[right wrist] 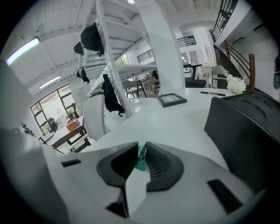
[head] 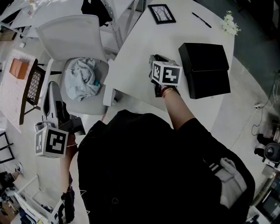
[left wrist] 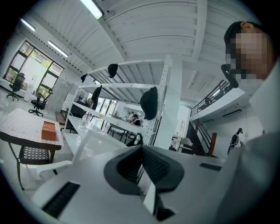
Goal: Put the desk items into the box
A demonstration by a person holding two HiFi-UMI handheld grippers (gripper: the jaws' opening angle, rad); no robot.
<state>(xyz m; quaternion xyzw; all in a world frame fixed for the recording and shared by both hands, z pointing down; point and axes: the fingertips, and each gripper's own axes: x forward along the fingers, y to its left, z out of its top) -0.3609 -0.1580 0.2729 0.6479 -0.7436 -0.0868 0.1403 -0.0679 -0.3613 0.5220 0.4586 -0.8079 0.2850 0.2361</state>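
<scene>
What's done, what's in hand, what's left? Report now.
Done: nothing visibly in the black box yet. In hand: the right hand-held gripper is shut on a small teal item at the desk; the left hand-held gripper is shut and empty. Left: box that item, then the picture frame, pen and white flowers.

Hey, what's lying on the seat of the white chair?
A crumpled pale cloth lies on the seat of the white chair. It covers much of the seat; anything beneath is hidden.
</scene>
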